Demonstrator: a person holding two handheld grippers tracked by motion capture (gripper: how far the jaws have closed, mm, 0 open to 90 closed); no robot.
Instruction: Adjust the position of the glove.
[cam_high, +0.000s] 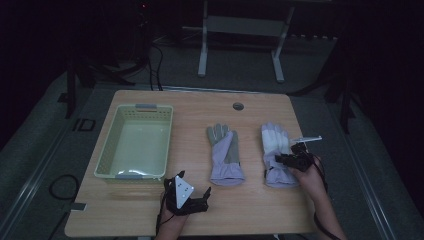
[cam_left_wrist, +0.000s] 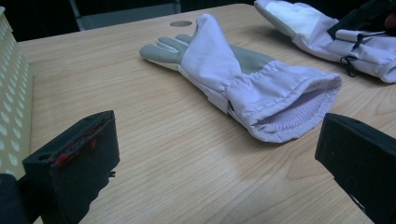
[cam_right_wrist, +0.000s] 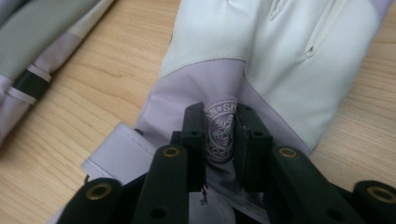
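Note:
Two lavender gloves lie flat on the wooden table (cam_high: 250, 200). The left glove (cam_high: 225, 152) (cam_left_wrist: 243, 79) shows a grey palm, its cuff opening toward me. The right glove (cam_high: 278, 150) (cam_right_wrist: 280, 56) has a white palm. My right gripper (cam_high: 292, 160) (cam_right_wrist: 220, 135) is shut on a pinched fold of the right glove's lavender wrist fabric, where a round snowflake logo sits between the jaws. My left gripper (cam_high: 192, 197) (cam_left_wrist: 215, 163) stands open low over the table's front edge, jaws wide apart, pointing at the left glove's cuff with nothing between them.
A pale green plastic basket (cam_high: 136, 142) (cam_left_wrist: 11, 107) stands at the table's left side, just beside my left gripper. A round cable hole (cam_high: 238, 106) is near the far edge. Metal frame legs (cam_high: 202, 45) stand on the floor beyond the table.

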